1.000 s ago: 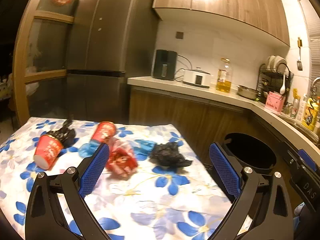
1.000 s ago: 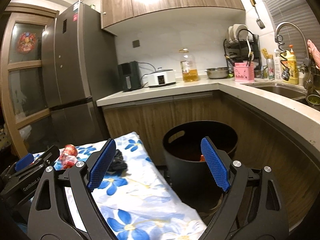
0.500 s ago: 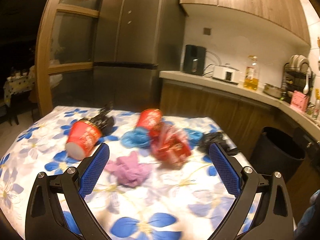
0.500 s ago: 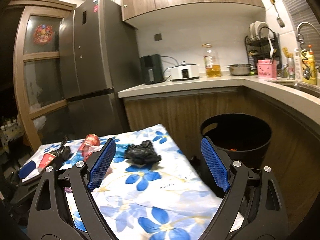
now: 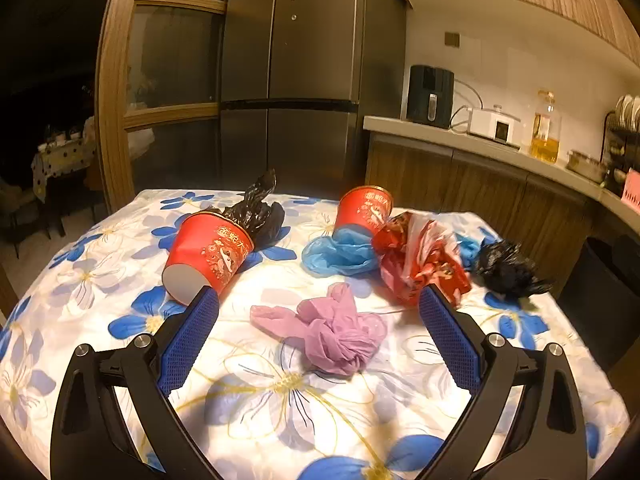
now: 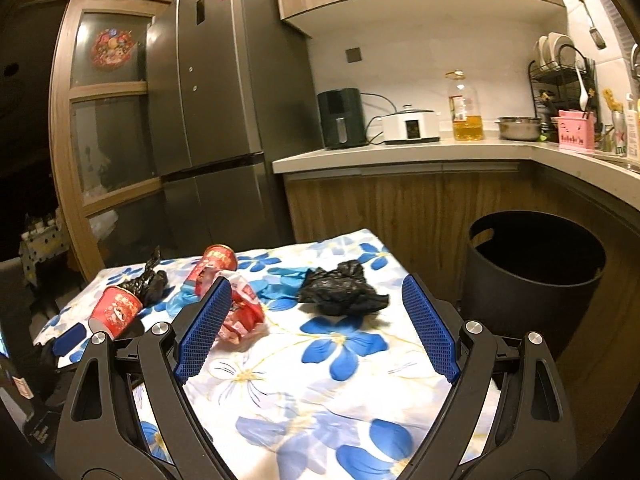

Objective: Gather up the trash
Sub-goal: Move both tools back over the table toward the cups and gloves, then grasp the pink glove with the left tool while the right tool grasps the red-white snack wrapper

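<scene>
Seven pieces of trash, by my count, lie on the flowered counter [image 5: 280, 400], and I hold none of them. My left gripper [image 5: 318, 304] has its blue pads spread wide with nothing between them but cloth, and the right gripper [image 6: 316, 292] stands just as wide and empty.

Nearest, just ahead of the left gripper and roughly centred between its pads, is a crumpled pink bag [image 5: 332, 332]. Beyond the left pad a red paper cup [image 5: 208, 256] lies tipped on its side, base toward me, with a black bag [image 5: 256, 208] spilling from its mouth on the far side. Beyond the right pad sits a red-and-white wrapper [image 5: 420, 260]; a blue bag [image 5: 340, 252] touches it on the left, and a second red cup [image 5: 366, 206] lies tipped just behind that. A scrap of blue [image 5: 468, 246] shows past the wrapper; I cannot tell whether it is a separate piece.

From the right gripper, a crumpled black bag [image 6: 344, 290] lies ahead between the pads, nearer the right one, with the wrapper touching the left pad's outline in this view. Farther right, off the counter's edge, stands the dark round bin [image 6: 532, 276]. Its inside is too dark for me to say what it holds.

As I judge it, the collecting is barely begun or only partly done: everything I can see is on the counter. The pink bag for the left and the black bag for the right look like the next picks.
</scene>
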